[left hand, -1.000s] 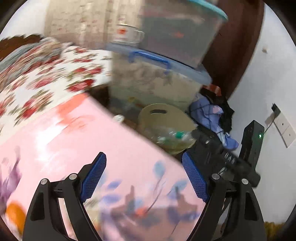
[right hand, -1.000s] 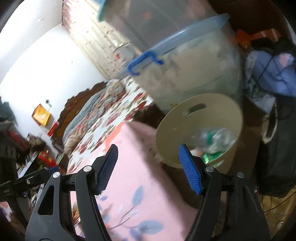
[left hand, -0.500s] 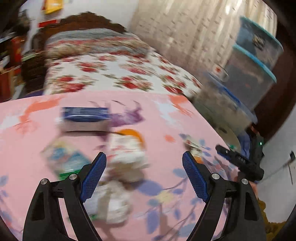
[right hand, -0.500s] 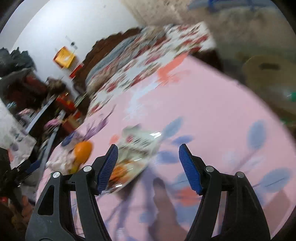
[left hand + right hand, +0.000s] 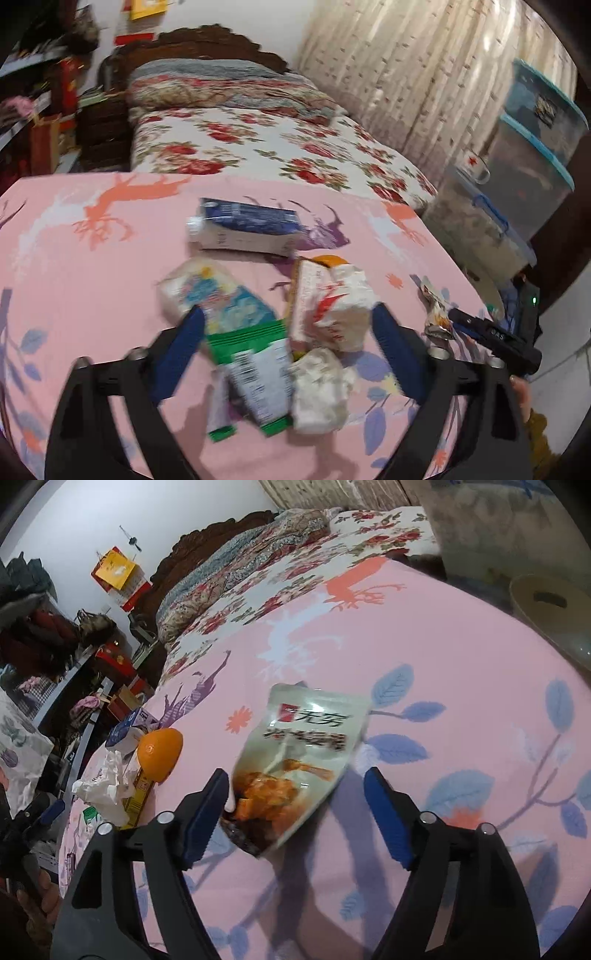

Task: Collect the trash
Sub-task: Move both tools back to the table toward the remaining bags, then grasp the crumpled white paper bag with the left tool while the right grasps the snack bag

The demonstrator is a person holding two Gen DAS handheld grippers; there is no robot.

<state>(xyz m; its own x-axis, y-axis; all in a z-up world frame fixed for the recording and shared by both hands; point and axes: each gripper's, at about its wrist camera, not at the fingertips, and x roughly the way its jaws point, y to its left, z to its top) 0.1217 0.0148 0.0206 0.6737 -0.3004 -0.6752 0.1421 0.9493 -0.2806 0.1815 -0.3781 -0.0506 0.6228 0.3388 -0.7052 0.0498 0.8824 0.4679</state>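
Observation:
On the pink tablecloth (image 5: 92, 288) lies a heap of trash: a blue-and-white carton (image 5: 243, 230), a green-and-blue wrapper (image 5: 240, 332), a red-and-white packet (image 5: 328, 310), a crumpled tissue (image 5: 321, 391) and an orange (image 5: 328, 260). My left gripper (image 5: 287, 325) hovers over the heap with its jaws opening; the wrapper and packet lie between them, untouched by the pads. A silver snack pouch (image 5: 299, 760) lies flat between the opening jaws of my right gripper (image 5: 297, 786), not pressed. The orange (image 5: 160, 753) and tissue (image 5: 103, 786) sit left of it.
A beige bin (image 5: 554, 616) stands off the table's far right corner, beside stacked clear storage boxes (image 5: 517, 177). A flower-patterned bed (image 5: 258, 147) lies behind the table. Cluttered shelves (image 5: 55, 646) line the left. A small foil wrapper (image 5: 436, 314) lies near the table's right edge.
Both views have swung away from the bin and storage boxes to the tabletop. The trash heap and the snack pouch now lie between the fingers, and both pairs of jaws stand wider.

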